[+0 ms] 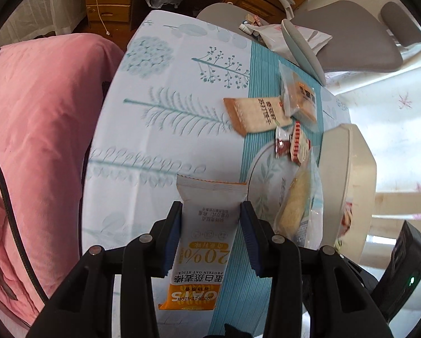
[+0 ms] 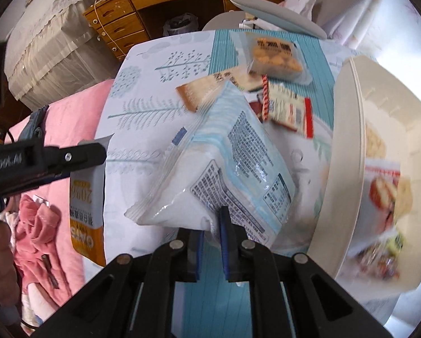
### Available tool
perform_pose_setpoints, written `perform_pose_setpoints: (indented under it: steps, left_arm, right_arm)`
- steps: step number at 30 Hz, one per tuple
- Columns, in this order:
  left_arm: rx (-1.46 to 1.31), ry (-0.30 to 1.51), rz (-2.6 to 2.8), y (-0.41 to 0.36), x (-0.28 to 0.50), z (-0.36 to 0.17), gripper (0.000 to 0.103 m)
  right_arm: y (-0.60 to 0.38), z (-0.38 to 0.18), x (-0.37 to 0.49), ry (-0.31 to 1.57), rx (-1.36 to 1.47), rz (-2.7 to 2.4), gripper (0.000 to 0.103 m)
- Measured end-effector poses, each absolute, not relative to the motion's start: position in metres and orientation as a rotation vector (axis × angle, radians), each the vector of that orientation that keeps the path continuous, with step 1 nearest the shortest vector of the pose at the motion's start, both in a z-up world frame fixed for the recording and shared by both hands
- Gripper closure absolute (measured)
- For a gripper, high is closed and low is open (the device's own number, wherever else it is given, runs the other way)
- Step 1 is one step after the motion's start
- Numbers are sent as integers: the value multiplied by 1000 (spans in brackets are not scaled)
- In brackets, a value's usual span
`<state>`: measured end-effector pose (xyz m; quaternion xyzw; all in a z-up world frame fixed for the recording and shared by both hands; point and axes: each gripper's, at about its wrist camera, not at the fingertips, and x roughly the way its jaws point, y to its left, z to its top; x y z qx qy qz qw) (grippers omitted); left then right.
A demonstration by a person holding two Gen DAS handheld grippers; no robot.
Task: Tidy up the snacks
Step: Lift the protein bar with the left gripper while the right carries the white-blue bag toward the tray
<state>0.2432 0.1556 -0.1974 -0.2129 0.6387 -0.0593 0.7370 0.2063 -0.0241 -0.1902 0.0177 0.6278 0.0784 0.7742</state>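
A table under a pale cloth (image 1: 165,129) printed with teal leaves and a striped teal band filled both views; a pink quilt (image 1: 41,129) lay off its left edge, and a wooden desk with drawers (image 2: 120,25) stood beyond the far end. The left gripper (image 1: 210,233) was clamped on an oat bar (image 1: 207,239), a white and orange packet held between the blue pads, its long axis running straight ahead along the fingers, crimped end farthest out. The right gripper (image 2: 211,242) pinched the near edge of a clear blue-and-white bag (image 2: 224,169), which rose ahead and tilted left. Past those fingertips lay a tan wafer pack (image 2: 202,90), a cracker pack (image 2: 275,56) and a red-and-white sweet (image 2: 289,109). Just right of them stood a cream bin (image 2: 348,169), blurred snacks inside.
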Motion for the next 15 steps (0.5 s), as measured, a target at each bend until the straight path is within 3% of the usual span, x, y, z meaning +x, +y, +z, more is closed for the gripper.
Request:
perform_pose_setpoints:
  steps: [15]
  left_arm:
    - [-492,1324,-232,172,186,-166,63]
  right_arm:
    - [-28,-154,159,1336,198,174,96]
